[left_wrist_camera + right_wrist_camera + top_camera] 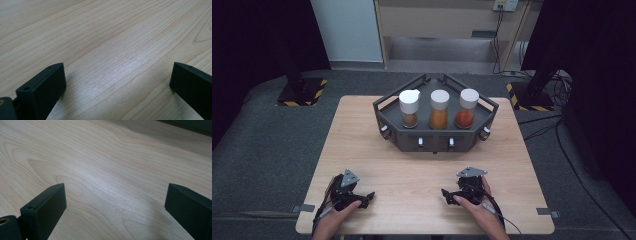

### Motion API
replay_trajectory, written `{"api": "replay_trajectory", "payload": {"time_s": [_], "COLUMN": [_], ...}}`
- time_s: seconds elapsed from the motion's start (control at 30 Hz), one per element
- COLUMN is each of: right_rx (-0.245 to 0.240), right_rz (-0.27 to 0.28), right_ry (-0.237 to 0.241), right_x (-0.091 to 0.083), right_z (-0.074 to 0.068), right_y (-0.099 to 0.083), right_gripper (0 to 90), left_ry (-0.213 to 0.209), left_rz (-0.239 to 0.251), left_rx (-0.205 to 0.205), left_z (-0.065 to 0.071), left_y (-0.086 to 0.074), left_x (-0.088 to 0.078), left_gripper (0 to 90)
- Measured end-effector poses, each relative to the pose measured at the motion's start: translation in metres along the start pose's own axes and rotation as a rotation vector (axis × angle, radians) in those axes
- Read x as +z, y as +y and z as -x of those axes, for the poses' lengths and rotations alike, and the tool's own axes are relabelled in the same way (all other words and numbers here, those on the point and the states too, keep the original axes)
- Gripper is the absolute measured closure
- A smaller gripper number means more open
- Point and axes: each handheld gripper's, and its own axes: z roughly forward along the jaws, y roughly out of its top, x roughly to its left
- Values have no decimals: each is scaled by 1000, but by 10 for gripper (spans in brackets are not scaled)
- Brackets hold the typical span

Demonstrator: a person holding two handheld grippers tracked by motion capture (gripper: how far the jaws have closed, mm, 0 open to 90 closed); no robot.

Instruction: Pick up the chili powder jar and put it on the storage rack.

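At the desk's (362,130) near edge, left gripper (368,198) and right gripper (446,194) rest, fingers spread wide, holding nothing. Three spice jars (439,109) stand upright in the dark rack (435,141), well apart from both. Nothing started; reach and grasp remain.

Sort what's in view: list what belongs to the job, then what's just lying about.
Job:
left gripper, open
right gripper, open
rack
brown jar
orange jar
red jar
table

Lying about:
floor cables
striped stand bases
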Motion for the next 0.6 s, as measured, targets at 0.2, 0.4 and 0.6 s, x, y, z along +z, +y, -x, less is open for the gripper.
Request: {"api": "replay_trajectory", "payload": {"time_s": [0.2,0.4,0.6], "right_rx": [-42,-70,-69], "right_rz": [-15,-5,6], "right_ry": [-38,-55,-56], "right_x": [8,12,13], "right_z": [-9,-14,-14], "right_y": [-4,-12,-15], "right_gripper": [40,11,8], "left_ry": [0,0,1], "left_rz": [0,0,0], "left_rx": [0,0,-1], "left_z": [0,0,0], "left_y": [0,0,0], "left_x": [0,0,0], "left_gripper": [0,0,0]}}
